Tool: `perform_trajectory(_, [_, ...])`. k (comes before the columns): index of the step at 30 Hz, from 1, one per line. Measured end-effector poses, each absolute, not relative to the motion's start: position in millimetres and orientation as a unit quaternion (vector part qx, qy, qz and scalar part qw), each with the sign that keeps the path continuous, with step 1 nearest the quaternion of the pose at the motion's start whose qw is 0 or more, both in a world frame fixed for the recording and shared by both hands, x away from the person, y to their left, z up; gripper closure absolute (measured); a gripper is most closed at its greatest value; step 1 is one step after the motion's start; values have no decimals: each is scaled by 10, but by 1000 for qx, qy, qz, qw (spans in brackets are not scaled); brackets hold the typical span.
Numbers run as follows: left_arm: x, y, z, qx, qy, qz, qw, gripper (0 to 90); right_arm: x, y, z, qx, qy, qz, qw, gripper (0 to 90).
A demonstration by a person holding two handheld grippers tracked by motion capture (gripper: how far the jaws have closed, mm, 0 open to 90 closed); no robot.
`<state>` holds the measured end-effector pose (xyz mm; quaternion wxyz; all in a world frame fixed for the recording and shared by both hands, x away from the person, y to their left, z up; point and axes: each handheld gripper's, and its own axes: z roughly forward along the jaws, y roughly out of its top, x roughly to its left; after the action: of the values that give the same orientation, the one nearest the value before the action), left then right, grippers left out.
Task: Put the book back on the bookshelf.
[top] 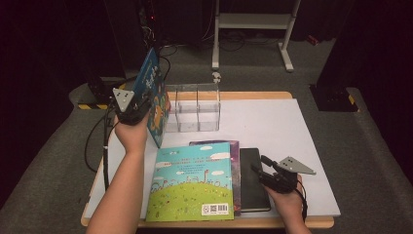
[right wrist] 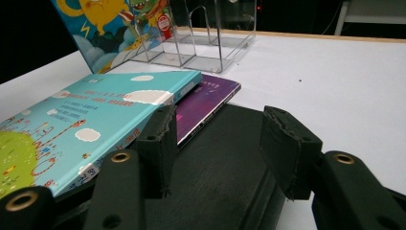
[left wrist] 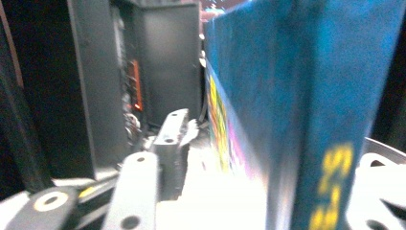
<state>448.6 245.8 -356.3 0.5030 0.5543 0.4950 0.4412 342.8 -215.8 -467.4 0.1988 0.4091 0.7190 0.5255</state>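
My left gripper [top: 134, 108] is shut on a blue picture book [top: 150, 87] and holds it upright, tilted, just left of a clear acrylic book stand [top: 195, 108]. In the left gripper view the blue picture book's [left wrist: 297, 96] spine stands between the jaws of my left gripper [left wrist: 268, 158]. My right gripper [top: 259, 171] is open low over a black notebook [top: 253, 192] at the front right. In the right gripper view the jaws of my right gripper [right wrist: 222, 139] stand apart over the black notebook [right wrist: 225, 163], with nothing gripped.
A turquoise and green picture book [top: 192, 183] lies flat at the front, on top of a purple book [top: 236, 161] beside the notebook. The white table top [top: 272, 126] has free room at the right and back right. A cable trails off the left edge.
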Motion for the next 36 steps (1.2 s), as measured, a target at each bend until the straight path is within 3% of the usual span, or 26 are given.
perform_trajectory(9, [4155,2620,-3760,581,500,379,518,343,3452,-2134,-4680,402,730,516,196,389])
perform_trajectory(31, [3429,2666,-4724,681,514,221,473,330,3473,-2093,-4724,398,747,492,205,355])
perform_trajectory(33, [3407,2632,-4789,697,531,189,443,349,3475,-2096,-4726,400,747,488,210,339])
perform_trajectory(36, [3341,2549,-4884,711,534,181,420,333,3486,-2100,-4738,406,748,482,211,327])
